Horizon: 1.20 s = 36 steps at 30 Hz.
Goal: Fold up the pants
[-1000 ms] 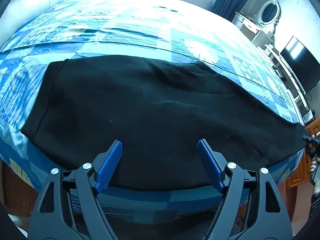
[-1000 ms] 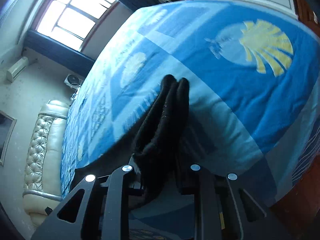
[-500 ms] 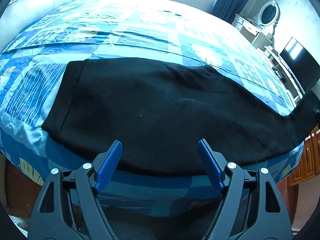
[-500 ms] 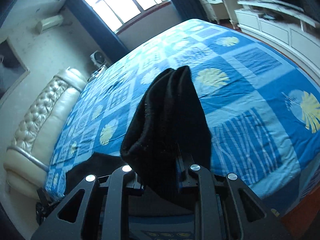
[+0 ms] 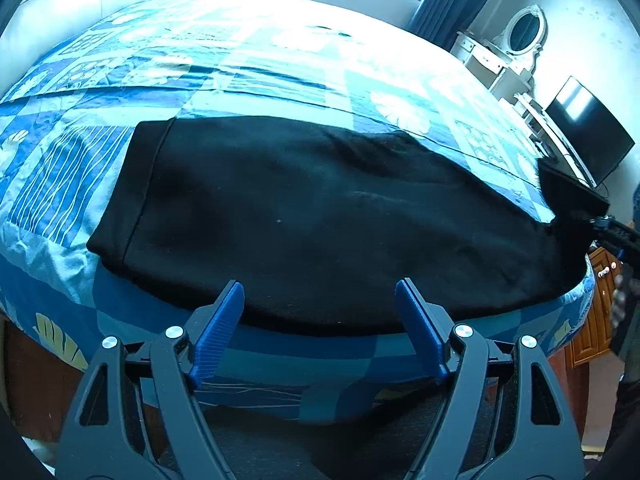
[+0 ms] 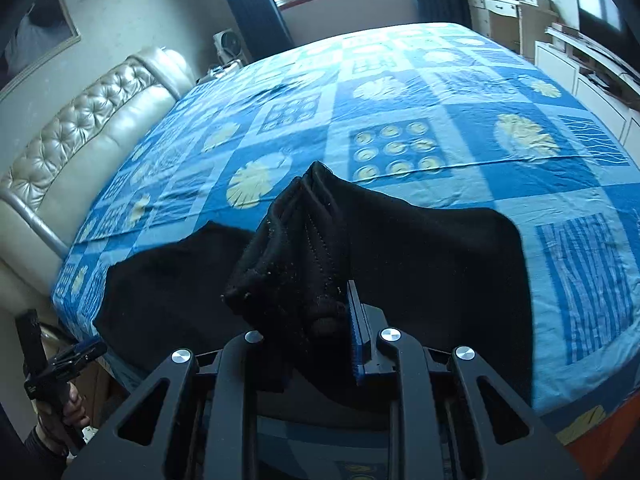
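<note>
Black pants (image 5: 320,216) lie lengthwise along the near edge of the bed, waistband at the left, folded leg on leg. My left gripper (image 5: 319,312) is open and empty, hovering just off the pants' near edge. My right gripper (image 6: 316,312) is shut on the bunched leg cuffs (image 6: 296,248) and holds them lifted above the bed; the rest of the pants (image 6: 440,264) drape down from it. The right gripper also shows at the far right of the left wrist view (image 5: 612,232), with the cuff end raised.
The bed is covered by a blue patterned quilt (image 6: 400,92). A cream tufted headboard (image 6: 88,128) is at the left. A white dresser with an oval mirror (image 5: 520,40) and a TV (image 5: 588,132) stand beyond the bed. My left gripper shows low left in the right wrist view (image 6: 68,360).
My right gripper has lifted the cuffs and swung them up and inward over the bed. The left gripper has backed off slightly, staying open.
</note>
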Motion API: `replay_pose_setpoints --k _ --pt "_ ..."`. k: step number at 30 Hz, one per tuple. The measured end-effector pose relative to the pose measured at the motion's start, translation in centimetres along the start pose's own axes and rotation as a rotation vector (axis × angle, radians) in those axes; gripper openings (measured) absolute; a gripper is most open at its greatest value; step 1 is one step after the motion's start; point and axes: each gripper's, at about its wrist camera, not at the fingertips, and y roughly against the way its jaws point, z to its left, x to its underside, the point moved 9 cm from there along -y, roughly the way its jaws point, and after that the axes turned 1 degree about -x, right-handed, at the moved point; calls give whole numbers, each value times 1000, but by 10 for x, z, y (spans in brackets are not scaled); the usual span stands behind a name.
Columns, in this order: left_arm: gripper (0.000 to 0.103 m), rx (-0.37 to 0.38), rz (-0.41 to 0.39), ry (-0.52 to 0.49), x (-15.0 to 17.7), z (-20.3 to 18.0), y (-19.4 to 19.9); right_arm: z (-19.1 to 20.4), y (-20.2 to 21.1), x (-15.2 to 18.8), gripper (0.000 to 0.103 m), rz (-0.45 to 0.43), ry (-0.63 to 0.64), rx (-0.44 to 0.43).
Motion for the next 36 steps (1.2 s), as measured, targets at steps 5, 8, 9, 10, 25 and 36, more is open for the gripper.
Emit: replay_pose_setpoints --k 5,8,9,10,25,36 --pt "78 14 4 -9 3 -6 0 30 -19 15 22 36 38 -1" --pt "78 16 5 -9 4 -7 -1 43 -29 24 22 59 73 11" --pt "78 18 6 -8 4 -7 -1 48 -32 28 22 66 88 17" --pt "78 18 7 -7 4 -7 -2 50 -34 30 22 70 98 21" --pt "78 24 28 -10 9 -10 -9 72 -55 50 22 114 145 38" --pt "78 26 27 -6 9 -10 -9 82 -68 59 22 139 166 43"
